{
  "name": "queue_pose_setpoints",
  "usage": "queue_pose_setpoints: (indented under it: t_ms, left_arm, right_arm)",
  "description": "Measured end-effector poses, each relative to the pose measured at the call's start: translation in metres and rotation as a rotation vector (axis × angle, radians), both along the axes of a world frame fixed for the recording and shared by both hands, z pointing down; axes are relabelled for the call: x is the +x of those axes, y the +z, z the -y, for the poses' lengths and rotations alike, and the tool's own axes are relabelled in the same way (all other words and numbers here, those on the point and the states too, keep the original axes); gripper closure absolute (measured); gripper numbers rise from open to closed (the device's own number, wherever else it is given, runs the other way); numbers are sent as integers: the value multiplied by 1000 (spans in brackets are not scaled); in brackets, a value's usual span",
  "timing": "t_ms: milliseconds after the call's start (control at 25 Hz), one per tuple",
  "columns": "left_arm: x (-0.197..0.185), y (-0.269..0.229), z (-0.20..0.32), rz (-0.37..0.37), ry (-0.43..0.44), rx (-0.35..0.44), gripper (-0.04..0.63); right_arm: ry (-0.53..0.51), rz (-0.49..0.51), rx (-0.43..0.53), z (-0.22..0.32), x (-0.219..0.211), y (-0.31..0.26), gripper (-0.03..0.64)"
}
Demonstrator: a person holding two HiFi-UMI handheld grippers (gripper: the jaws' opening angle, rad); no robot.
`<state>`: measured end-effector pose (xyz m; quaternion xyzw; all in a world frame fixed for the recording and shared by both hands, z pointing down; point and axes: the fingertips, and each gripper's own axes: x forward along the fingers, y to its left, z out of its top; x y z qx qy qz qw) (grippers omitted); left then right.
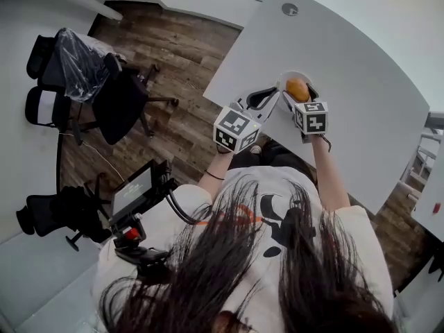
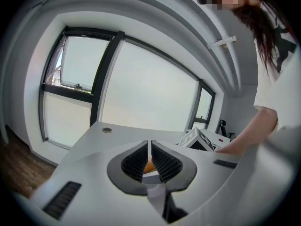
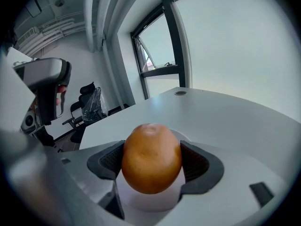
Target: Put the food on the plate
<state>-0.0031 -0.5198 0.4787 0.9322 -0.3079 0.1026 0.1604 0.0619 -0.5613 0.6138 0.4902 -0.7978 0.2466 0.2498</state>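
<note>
Over the worktop's (image 1: 347,82) near edge, head view: one plate (image 1: 284,78), one orange food (image 1: 297,89) held above it by right gripper (image 1: 296,100). Left gripper (image 2: 149,158) view: fingers nearly together, slit only, nothing gripped. Right gripper view: fingers clamp food (image 3: 151,157) over plate (image 3: 150,206). Likely the placing step; next lower, release.

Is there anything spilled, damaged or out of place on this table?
Nothing stands out. The round orange-brown food sits intact between the fingers of the right gripper, above the white plate, and the table shows no spill.
</note>
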Motion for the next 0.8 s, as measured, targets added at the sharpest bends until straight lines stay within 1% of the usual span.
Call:
queue_pose_setpoints:
  t_ms: [160,320,560,800]
  left_arm:
    - [2,3,-2,6,-3,-8,589]
    - [0,6,-3,7,0,-9,589]
    - [-3,4,-4,7,-6,-8,588]
    - [-3,6,-4,13,-7,-9,588]
  right_arm:
    - [-5,-17,-19,-7,3,8,245]
    - [-14,-23,5,-5,1,10,245]
    - [18,-24,-55,-8,7,17,245]
    - [39,9,-80,-8,12,15,244]
